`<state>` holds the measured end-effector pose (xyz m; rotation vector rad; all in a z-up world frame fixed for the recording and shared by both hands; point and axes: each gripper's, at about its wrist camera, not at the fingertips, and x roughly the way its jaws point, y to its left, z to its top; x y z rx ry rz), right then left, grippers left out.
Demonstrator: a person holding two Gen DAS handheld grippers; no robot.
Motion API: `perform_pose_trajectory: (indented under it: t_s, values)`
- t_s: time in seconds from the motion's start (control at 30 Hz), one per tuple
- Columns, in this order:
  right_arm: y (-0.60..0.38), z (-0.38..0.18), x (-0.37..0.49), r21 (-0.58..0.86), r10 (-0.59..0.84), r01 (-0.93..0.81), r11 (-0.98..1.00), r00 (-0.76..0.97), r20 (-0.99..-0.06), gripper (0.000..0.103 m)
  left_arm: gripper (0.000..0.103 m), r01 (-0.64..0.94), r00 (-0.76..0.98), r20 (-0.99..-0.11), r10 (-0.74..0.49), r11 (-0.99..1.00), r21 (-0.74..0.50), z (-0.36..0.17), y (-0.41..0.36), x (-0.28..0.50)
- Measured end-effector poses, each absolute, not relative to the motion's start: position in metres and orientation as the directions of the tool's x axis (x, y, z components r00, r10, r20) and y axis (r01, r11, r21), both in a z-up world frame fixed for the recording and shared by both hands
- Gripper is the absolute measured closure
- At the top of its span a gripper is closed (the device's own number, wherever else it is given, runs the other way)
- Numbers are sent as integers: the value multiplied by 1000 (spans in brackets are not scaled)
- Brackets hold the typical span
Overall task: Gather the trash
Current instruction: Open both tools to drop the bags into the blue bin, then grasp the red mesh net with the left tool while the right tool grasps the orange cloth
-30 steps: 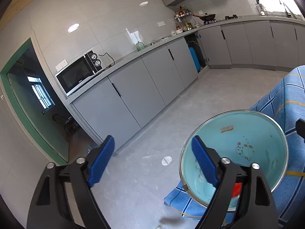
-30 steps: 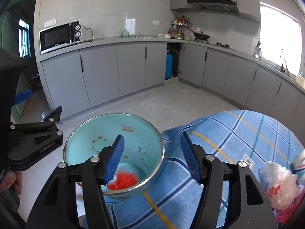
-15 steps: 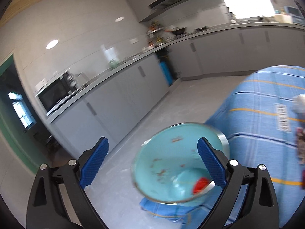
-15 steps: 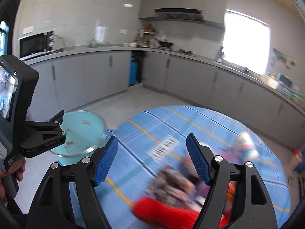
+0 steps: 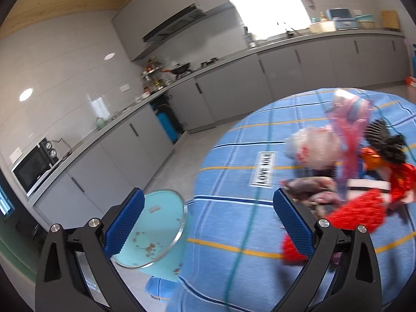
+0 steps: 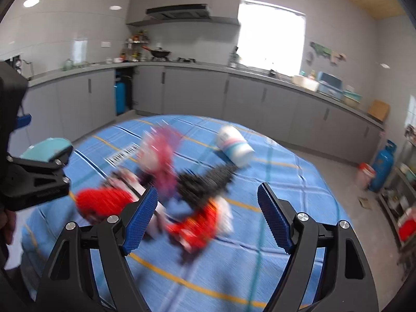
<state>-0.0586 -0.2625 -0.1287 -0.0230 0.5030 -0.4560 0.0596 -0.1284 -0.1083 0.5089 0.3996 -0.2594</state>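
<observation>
- Left tongs (image 5: 208, 215) are spread as wide as they go with nothing between the pads; the jaws have just been opening, which reads as getting ready for a bulky, soft piece.
- Right tongs (image 6: 206, 218) are also spread and empty, jaws likewise just opening, aimed slightly down over the same heap, so both hands look set to reach in from one side.
- Just past the left tongs' left pad, the pale blue enamel basin (image 5: 153, 231) sits at the near edge of the desk (image 5: 234, 156), close to the person; judged as the collecting vessel, put within easy reach of the pile.
- On the blue checked cloth that covers the desk lies the trash pile (image 6: 166, 189), roughly in the middle: crumpled red wrappers, a pinkish translucent bag, a whitish plastic wad, something black and frilly. Motion blur hides finer detail.
- The pieces overlap and touch, light and crushable by the look of them, so a grab may lift several at once.
- Beyond the pile, apart from it, a white cup (image 6: 235, 147) lies on its side.
- Farther off, grey kitchen cabinets (image 6: 197, 91) run along the wall.
</observation>
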Motion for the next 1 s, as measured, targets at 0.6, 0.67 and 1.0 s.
perform_pose_trajectory:
  t_s: [0.6, 0.67, 1.0]
  values:
    - [-271, -148, -75, -129, -484, 487, 864, 730, -483, 21, 6, 380, 839, -514, -180, 869, 316, -118, -100, 69]
    - [-272, -150, -81, -133, -490, 491, 861, 730, -477, 21, 6, 407, 840, -498, -216, 858, 313, -114, -108, 58]
    - [-284, -155, -90, -109, -498, 511, 852, 730, -467, 18, 6, 551, 784, -527, -327, 758, 349, -133, -160, 32]
